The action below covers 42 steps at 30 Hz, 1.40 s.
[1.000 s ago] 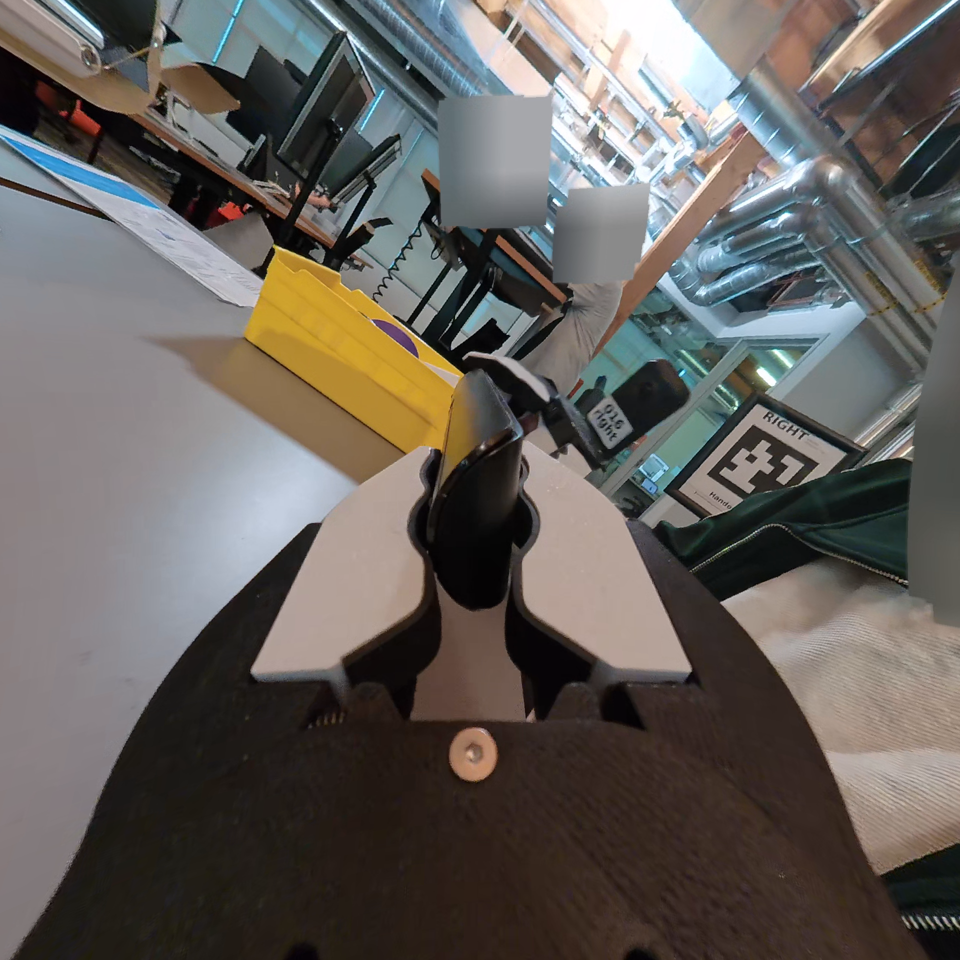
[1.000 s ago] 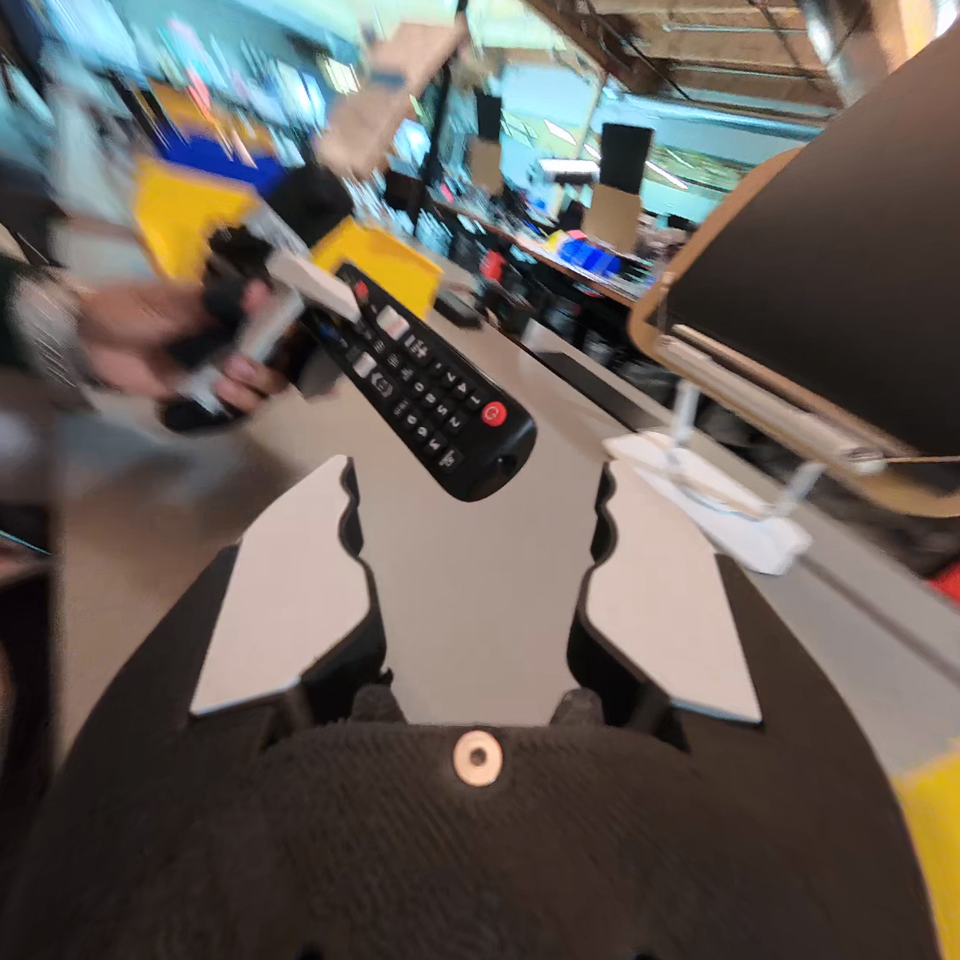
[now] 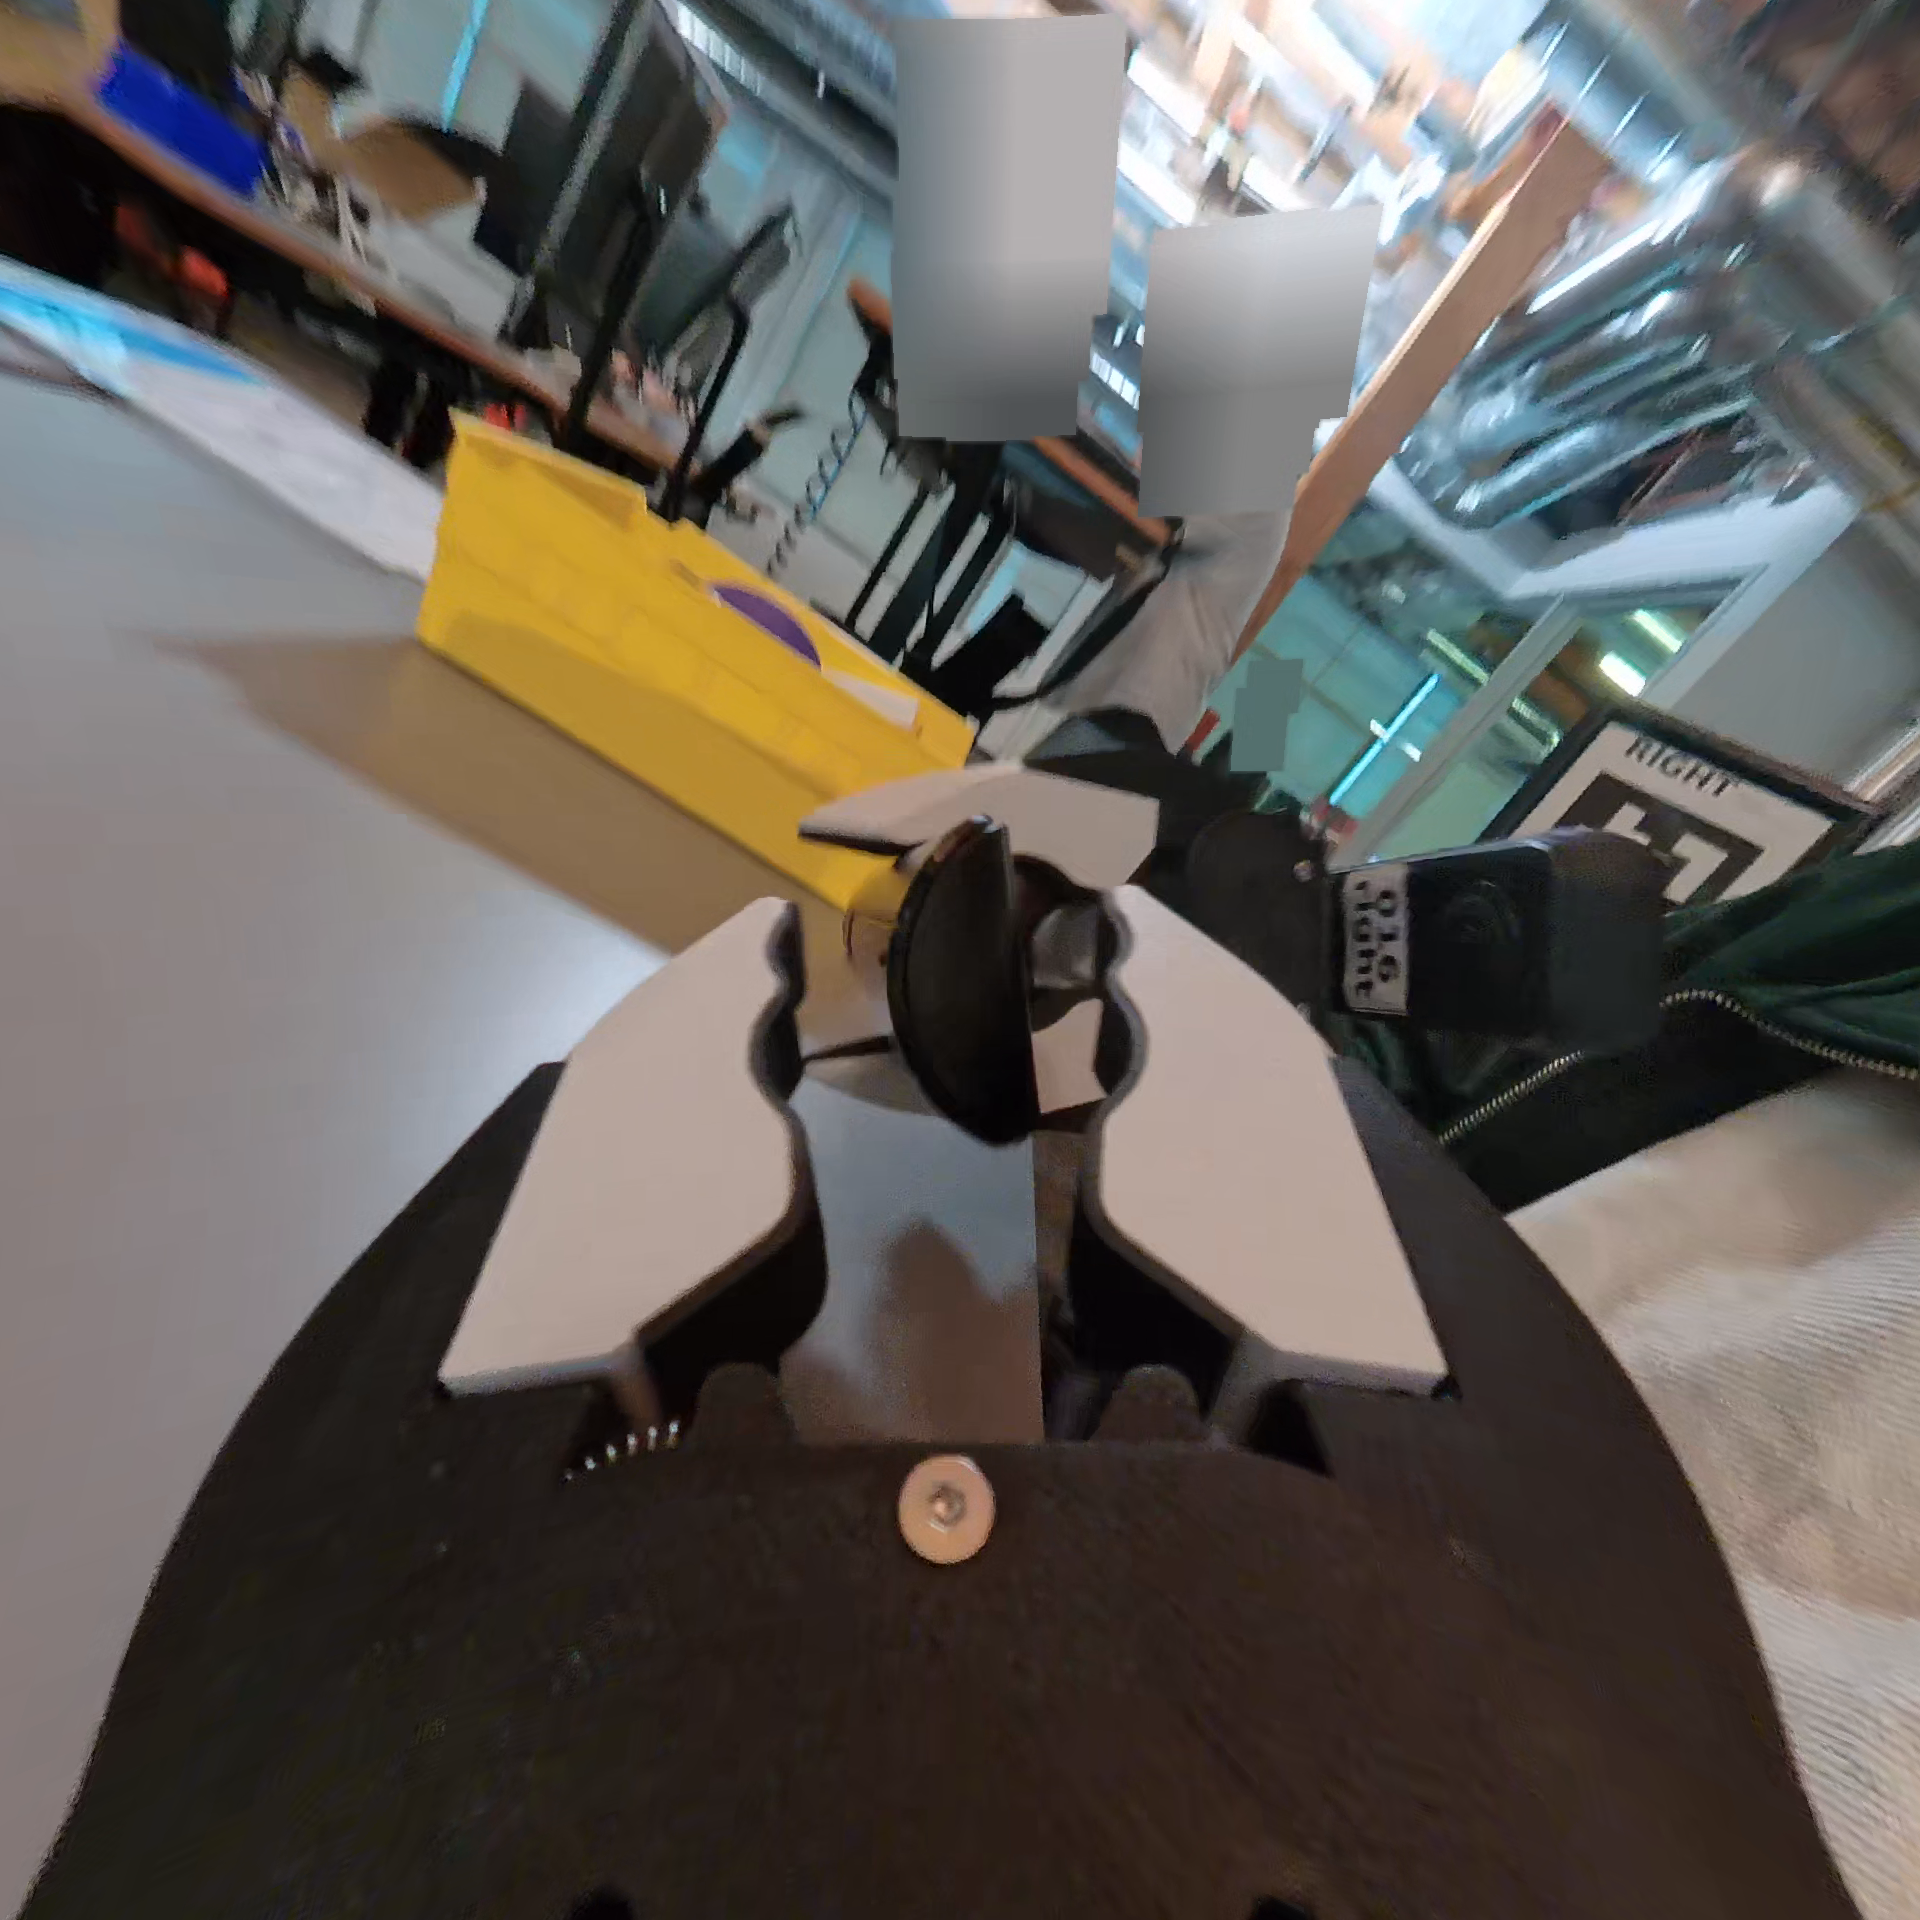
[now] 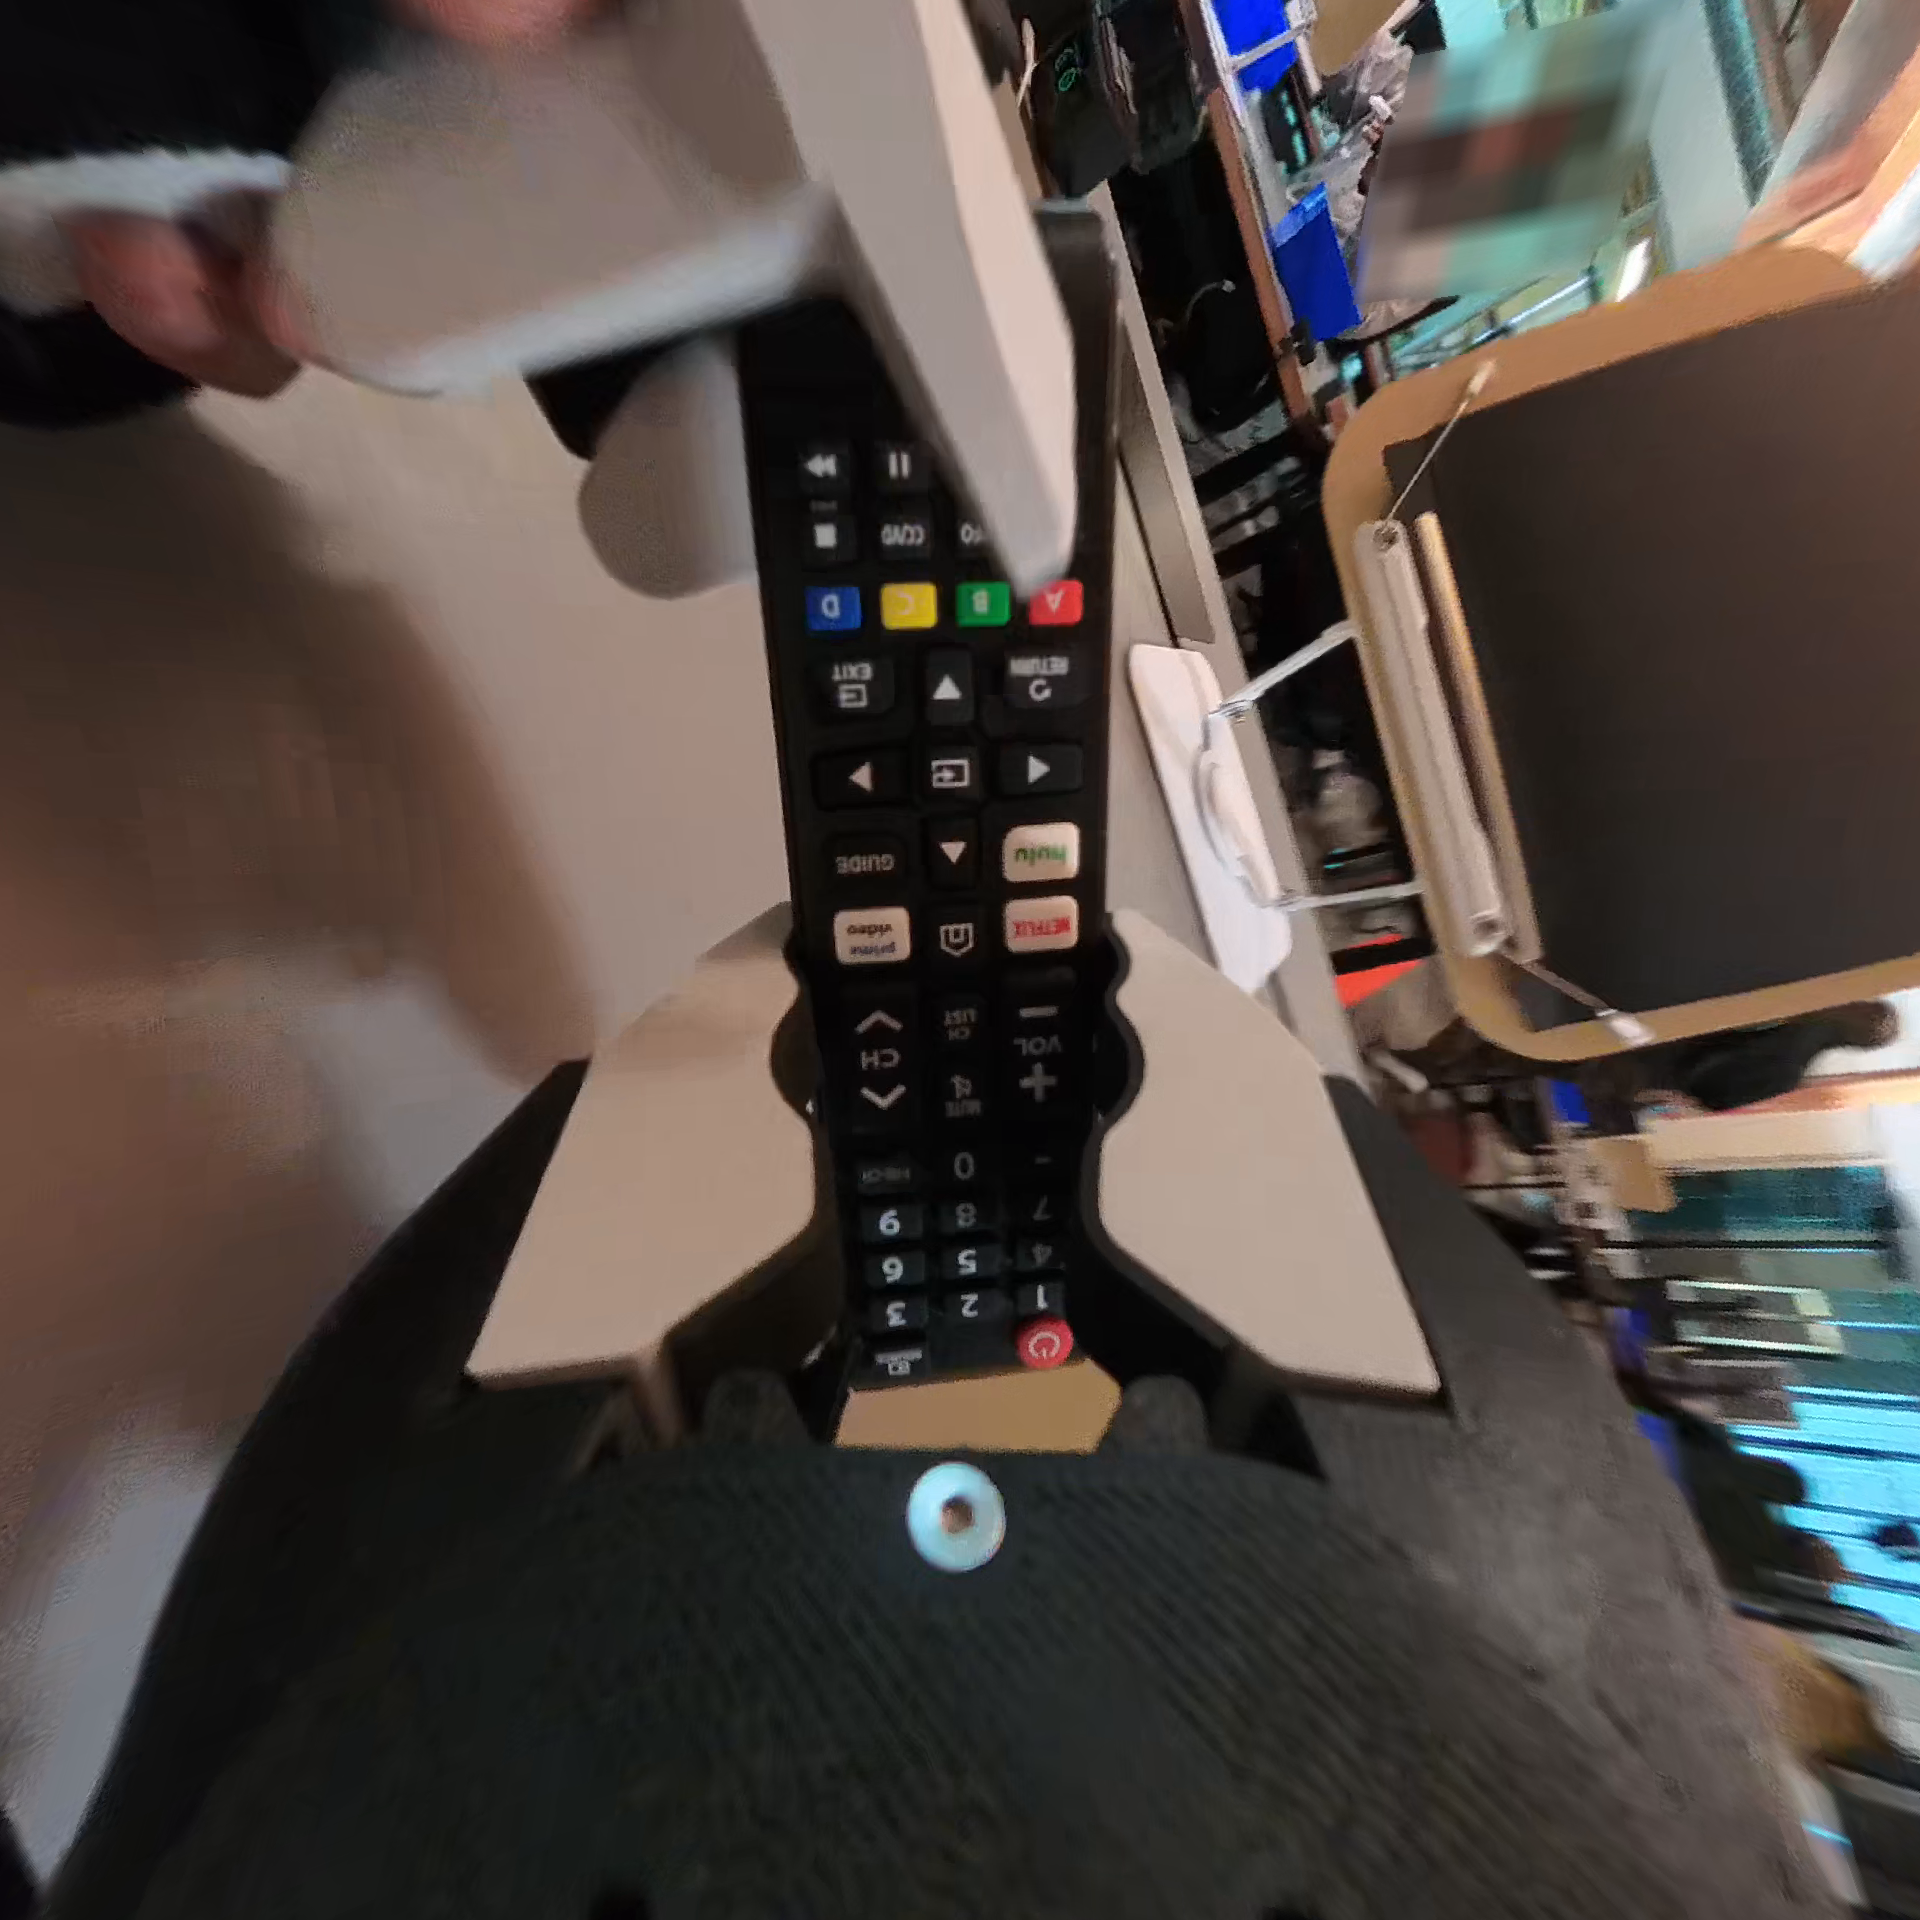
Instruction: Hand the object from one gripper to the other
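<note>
Gripping the remote (image 4: 951, 790) by its two long edges, my right claw (image 4: 951, 935) is closed narrow on it. Both fingers press the sides about level with the channel and volume keys. The long axis runs straight out along my right fingers, button face toward the camera. The end with the red power button sits deep in the throat of the claw, and the far end points away toward my left claw (image 3: 945, 914).

From the left wrist view I see the remote end-on, a dark rounded tip sitting between the left fingertips. That claw is spread wide, with a clear gap on the left side of the tip, so I judge it is no longer clamping anything. On the other side the right claw's pale fingers crowd the view, and I cannot tell whether there is contact. From the right wrist view, one left finger lies across the button face near the coloured keys and the other sits off to the side.

The remote is in the air above the grey tabletop (image 3: 208, 935), with a yellow bin (image 3: 623, 665) well beyond it. What matters next is that the far end lies inside the left claw's span. The left claw should back straight off along the remote's length rather than sideways, or it may knock the remote askew in my grip.
</note>
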Tool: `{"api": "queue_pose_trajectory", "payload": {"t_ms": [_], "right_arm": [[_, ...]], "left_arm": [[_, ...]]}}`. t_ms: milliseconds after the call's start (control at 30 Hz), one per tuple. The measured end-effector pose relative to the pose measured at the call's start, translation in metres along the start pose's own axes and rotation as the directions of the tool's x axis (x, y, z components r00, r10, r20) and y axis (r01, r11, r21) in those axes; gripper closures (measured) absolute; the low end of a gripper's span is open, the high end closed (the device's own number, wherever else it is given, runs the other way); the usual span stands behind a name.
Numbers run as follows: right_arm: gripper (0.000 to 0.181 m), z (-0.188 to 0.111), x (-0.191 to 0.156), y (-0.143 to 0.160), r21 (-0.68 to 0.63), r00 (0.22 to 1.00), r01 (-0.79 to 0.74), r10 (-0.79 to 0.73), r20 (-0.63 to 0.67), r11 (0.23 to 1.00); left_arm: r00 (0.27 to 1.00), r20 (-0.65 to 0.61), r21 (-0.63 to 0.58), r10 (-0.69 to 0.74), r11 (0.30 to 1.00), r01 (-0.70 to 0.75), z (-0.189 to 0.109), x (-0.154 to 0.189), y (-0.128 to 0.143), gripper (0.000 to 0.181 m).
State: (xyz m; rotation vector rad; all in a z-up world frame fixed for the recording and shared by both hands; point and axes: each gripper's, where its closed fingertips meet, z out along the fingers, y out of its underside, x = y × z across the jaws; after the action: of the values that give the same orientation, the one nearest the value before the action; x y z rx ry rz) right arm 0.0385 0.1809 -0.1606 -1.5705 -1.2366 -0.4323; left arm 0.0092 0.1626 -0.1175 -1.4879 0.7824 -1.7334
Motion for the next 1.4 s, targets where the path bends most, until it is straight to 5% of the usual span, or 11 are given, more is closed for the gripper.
{"api": "queue_pose_trajectory", "payload": {"t_ms": [167, 267, 400, 500, 700, 1067, 1233, 1400], "right_arm": [[0.130, -0.005, 0.011, -0.008, 0.153, 0.898, -0.419, 0.383, 0.215, 0.895], [0.130, -0.019, 0.015, -0.029, 0.253, 0.716, -0.675, 0.533, 0.452, 0.693], [0.130, -0.035, 0.019, -0.053, 0.234, 0.420, -0.899, 0.574, 0.703, 0.371], [0.130, -0.036, 0.014, -0.063, 0.200, 0.323, -0.941, 0.552, 0.768, 0.272], [0.130, -0.037, -0.002, -0.084, 0.176, 0.279, -0.954, 0.499, 0.820, 0.244], [0.130, -0.039, -0.022, -0.097, 0.189, 0.329, -0.925, 0.448, 0.831, 0.330], [0.130, -0.041, -0.026, -0.100, 0.184, 0.322, -0.925, 0.432, 0.843, 0.332], [0.130, -0.043, -0.026, -0.102, 0.196, 0.329, -0.925, 0.429, 0.841, 0.325]], "left_arm": [[0.994, 0.014, 0.113, 0.111, 0.987, -0.111, -0.010, -0.001, -0.022, 0.096], [0.992, -0.028, 0.121, 0.126, 0.985, -0.121, -0.010, 0.006, -0.024, 0.094], [0.982, -0.115, 0.095, 0.153, 0.985, -0.142, -0.002, 0.027, -0.020, 0.099], [0.972, -0.131, 0.043, 0.197, 0.980, -0.193, 0.004, 0.040, -0.017, 0.104], [0.954, -0.115, 0.039, 0.277, 0.961, -0.274, 0.004, 0.055, -0.029, 0.108], [0.965, -0.125, 0.071, 0.229, 0.973, -0.222, 0.000, 0.059, -0.040, 0.107], [0.956, -0.157, 0.058, 0.248, 0.969, -0.241, 0.000, 0.068, -0.039, 0.129], [0.953, -0.153, 0.040, 0.262, 0.965, -0.259, 0.000, 0.070, -0.039, 0.129]]}}
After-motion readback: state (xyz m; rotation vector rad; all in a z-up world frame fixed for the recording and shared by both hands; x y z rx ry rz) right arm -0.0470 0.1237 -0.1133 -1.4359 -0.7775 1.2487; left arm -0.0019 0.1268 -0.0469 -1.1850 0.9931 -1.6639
